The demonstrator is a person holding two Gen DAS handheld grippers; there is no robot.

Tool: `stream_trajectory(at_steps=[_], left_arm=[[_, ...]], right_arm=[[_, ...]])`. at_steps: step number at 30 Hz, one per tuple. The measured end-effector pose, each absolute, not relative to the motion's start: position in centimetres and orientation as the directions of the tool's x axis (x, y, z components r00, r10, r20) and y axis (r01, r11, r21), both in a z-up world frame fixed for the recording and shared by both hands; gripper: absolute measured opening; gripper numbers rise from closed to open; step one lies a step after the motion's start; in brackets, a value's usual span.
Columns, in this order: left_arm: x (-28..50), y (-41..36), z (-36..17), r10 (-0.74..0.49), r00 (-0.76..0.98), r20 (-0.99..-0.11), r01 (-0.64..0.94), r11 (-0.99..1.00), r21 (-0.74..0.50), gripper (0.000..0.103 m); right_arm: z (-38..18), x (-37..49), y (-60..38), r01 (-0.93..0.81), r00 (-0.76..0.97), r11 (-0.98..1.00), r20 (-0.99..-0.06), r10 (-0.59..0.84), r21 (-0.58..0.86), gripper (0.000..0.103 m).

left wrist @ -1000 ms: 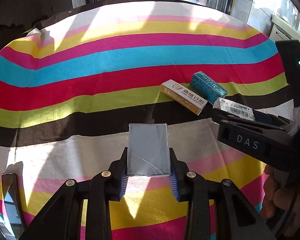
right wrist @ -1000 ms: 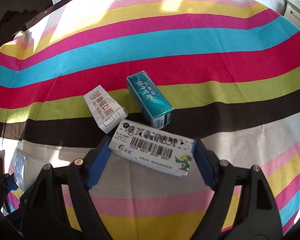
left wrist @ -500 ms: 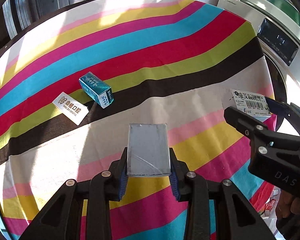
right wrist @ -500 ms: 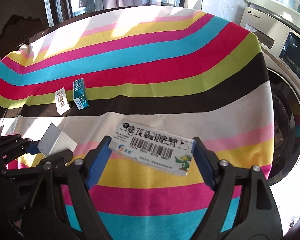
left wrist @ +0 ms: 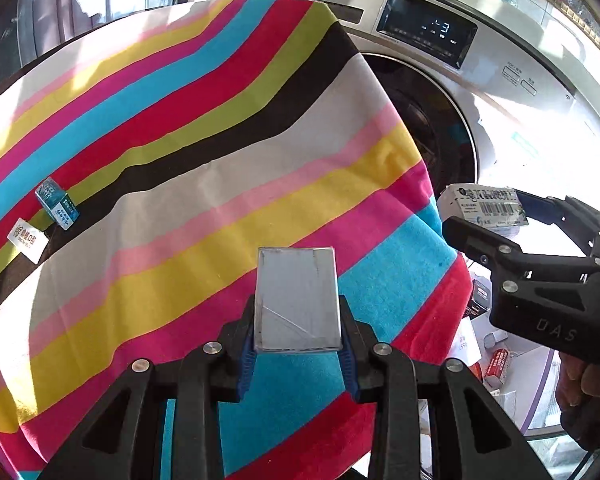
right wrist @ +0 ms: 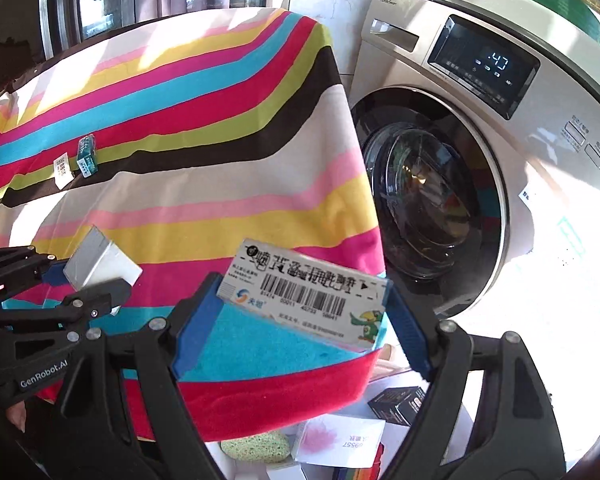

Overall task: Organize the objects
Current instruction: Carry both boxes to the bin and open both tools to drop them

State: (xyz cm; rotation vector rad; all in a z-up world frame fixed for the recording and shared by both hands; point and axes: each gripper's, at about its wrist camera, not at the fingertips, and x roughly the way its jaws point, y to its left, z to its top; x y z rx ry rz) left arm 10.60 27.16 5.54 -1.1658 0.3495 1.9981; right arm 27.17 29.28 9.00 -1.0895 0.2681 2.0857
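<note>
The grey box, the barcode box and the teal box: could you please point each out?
grey box [left wrist: 298, 300], left wrist view, its top face.
barcode box [right wrist: 306, 294], right wrist view, its barcode label.
teal box [left wrist: 56, 203], left wrist view, its top face.

Matt striped cloth [left wrist: 220, 168] (glossy washer [right wrist: 480, 128])

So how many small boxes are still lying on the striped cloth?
2. A teal box and a white box lie side by side on the striped cloth, near its far left side. None seems hidden.
</note>
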Motion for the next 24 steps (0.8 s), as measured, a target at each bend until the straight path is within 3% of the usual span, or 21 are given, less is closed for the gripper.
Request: stream_trajectory(at_steps=[9, 16, 17, 19, 21, 24], left_arm=[[19.0, 28.8, 4.1, 0.561, -0.086, -0.823, -0.86, -0.458, -0.223, 0.036], [22.0, 30.4, 3.5, 0.569, -0.047, -0.821, -0.884, -0.406, -0.231, 0.038], [22.3, 30.7, 3.6, 0.572, -0.039, -0.819, -0.89, -0.393, -0.232, 0.041], [22.7, 31.2, 3.5, 0.574, -0.028, -0.819, -0.897, -0.376, -0.233, 0.062], [23.2, 31.3, 3.6, 0.576, -0.016, -0.817, -0.906, -0.354, -0.232, 0.073], [23.4, 31.1, 3.8, 0.574, -0.035, -0.818, -0.91, -0.357, -0.211, 0.076]], right_arm=[[6.7, 34.9, 26.3, -0.775, -0.192, -0.594, -0.816, 0.545, -0.215, 0.082], [4.5, 40.3, 26.3, -0.863, -0.124, -0.476, -0.84, 0.528, -0.171, 0.083], [4.2, 40.8, 26.5, -0.871, -0.124, -0.465, -0.845, 0.52, -0.158, 0.083], [3.9, 41.3, 26.6, -0.88, -0.129, -0.455, -0.85, 0.511, -0.14, 0.083], [3.9, 41.4, 26.6, -0.882, -0.126, -0.449, -0.846, 0.518, -0.144, 0.083], [4.0, 41.4, 26.5, -0.885, -0.126, -0.443, -0.842, 0.525, -0.143, 0.085]])
